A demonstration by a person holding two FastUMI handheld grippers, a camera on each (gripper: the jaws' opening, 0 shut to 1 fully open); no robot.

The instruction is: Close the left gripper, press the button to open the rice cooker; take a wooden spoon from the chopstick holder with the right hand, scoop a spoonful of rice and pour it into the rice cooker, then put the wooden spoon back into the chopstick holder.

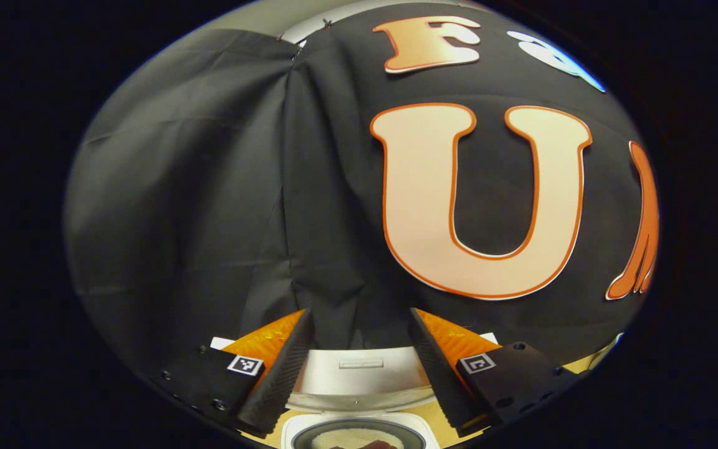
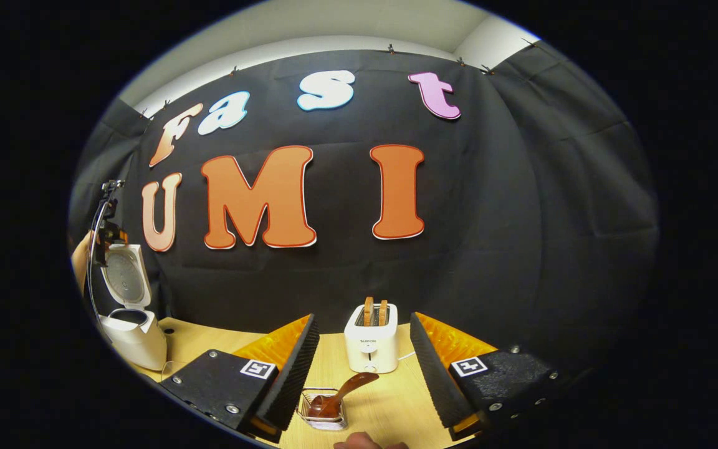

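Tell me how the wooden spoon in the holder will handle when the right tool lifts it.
The wooden spoon looks rigid and probably light. It leans in the small clear holder, which may tip or drag along.

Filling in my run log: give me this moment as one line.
cooker: rice cooker lid up | spoon: wooden spoon in chopstick holder | left tongs: open, empty | right tongs: open, empty
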